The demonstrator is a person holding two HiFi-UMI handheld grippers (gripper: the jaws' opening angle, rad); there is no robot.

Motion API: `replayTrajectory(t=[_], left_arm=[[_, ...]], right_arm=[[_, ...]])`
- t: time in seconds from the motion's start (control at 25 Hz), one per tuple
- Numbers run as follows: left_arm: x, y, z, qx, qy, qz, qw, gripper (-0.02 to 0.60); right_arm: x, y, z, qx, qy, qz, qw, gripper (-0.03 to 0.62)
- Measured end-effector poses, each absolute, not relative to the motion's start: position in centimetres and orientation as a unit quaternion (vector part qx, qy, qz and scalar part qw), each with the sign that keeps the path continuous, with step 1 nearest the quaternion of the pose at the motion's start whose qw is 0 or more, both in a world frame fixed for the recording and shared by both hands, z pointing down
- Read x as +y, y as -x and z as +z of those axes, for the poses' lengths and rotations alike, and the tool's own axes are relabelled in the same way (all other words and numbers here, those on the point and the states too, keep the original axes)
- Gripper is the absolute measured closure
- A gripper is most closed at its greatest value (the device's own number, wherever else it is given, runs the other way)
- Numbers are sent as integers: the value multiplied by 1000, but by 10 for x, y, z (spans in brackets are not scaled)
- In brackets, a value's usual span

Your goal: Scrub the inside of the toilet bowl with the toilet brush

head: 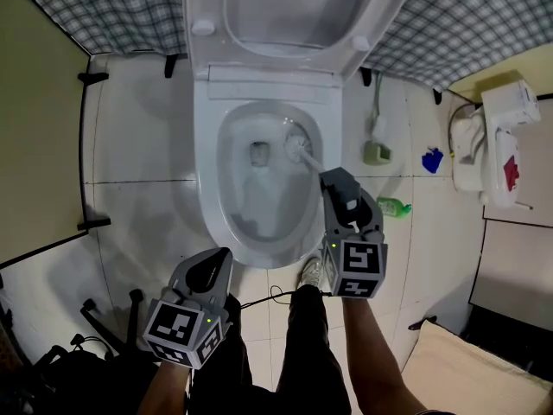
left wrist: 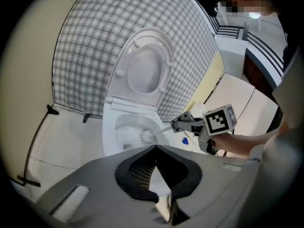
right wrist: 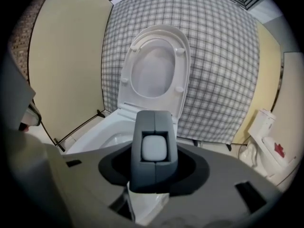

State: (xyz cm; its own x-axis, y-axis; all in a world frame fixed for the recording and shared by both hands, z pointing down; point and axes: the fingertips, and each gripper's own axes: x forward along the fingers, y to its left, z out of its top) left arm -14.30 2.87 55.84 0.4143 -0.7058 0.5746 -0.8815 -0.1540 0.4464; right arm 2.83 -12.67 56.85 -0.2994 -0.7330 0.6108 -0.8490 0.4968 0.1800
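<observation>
The white toilet point(head: 206, 171) stands with lid and seat point(head: 285, 11) raised. The toilet brush's white bristle head point(head: 298, 145) sits inside the bowl, against its right wall near the drain hole. Its thin handle point(head: 313, 162) slants back into my right gripper point(head: 333, 180), which is shut on it above the bowl's right rim. In the right gripper view the jaws point(right wrist: 154, 114) clamp the handle's pale end point(right wrist: 154, 148). My left gripper point(head: 216, 262) hangs shut and empty in front of the bowl, lower left. In the left gripper view, the brush head point(left wrist: 146, 136) shows in the bowl.
Right of the toilet the tiled floor holds a green bottle point(head: 393, 206), a blue item point(head: 432, 159) and a white appliance point(head: 497, 141). Plaid cloth point(head: 112, 11) covers the back wall. A person's shoe point(head: 311, 272) is by the bowl's front. Black gear point(head: 104, 318) lies lower left.
</observation>
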Motion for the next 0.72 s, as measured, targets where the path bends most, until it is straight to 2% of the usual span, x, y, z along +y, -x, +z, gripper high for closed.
replayTrajectory(t=[0.36,0.72], left_arm=[[31,140,553,-529,-752,110,377,589],[44,153,553,-542,-741,109,381,589]], right_arm=[[-94,-42,577,-785,-502,110,346,404],[-125,10,626,-807,-452,114,363,404]])
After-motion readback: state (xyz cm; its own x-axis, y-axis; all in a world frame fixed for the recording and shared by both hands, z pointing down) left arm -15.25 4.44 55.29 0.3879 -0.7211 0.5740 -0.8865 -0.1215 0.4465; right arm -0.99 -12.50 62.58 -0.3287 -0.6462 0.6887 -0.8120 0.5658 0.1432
